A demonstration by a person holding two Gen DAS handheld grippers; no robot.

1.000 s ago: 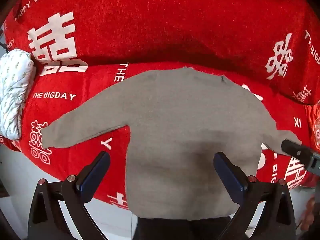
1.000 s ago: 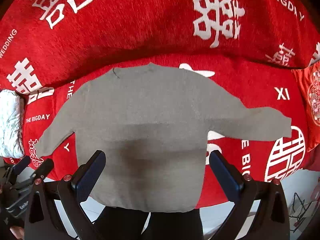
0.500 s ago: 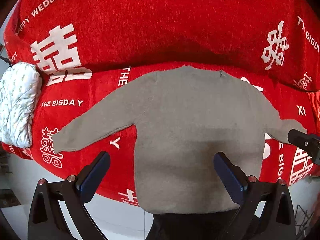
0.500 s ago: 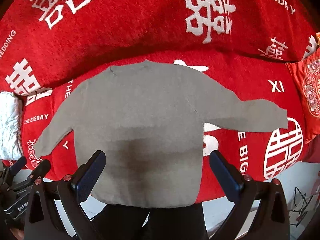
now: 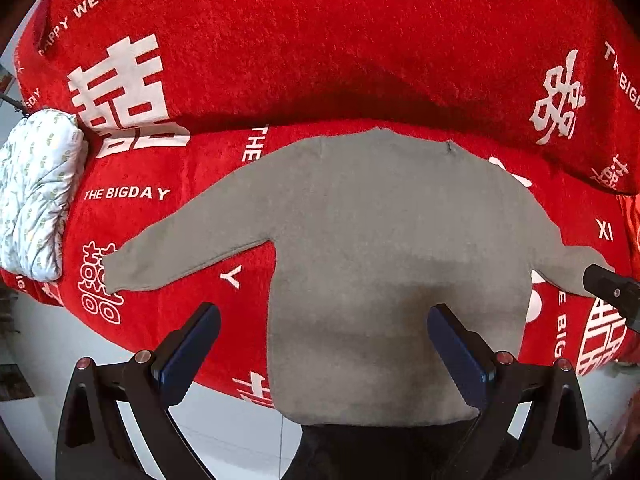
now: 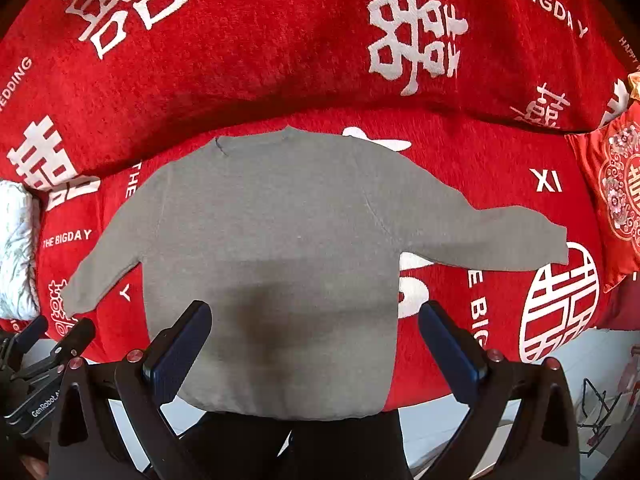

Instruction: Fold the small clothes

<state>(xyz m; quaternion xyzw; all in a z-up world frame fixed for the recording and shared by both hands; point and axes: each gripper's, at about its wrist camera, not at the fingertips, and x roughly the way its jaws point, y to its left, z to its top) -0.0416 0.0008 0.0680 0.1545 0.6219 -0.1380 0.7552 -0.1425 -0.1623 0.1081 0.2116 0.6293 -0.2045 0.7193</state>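
Sweater [image 5: 384, 264] sits farther right in left view than before; both tongs [image 5: 324, 344] [image 6: 316, 340] gape, empty.

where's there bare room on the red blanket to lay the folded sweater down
Bare red blanket lies beyond the grey sweater's right sleeve, bordered by the embroidered cushion. The left end is tighter: sleeve and white quilted bundle.

You had a sofa draped in a red blanket [image 5: 360, 60] with white wedding lettering — a pale quilted cushion [image 5: 36, 192] at one end, an embroidered red cushion [image 6: 616, 200] opposite, light floor [image 5: 224, 420] below.
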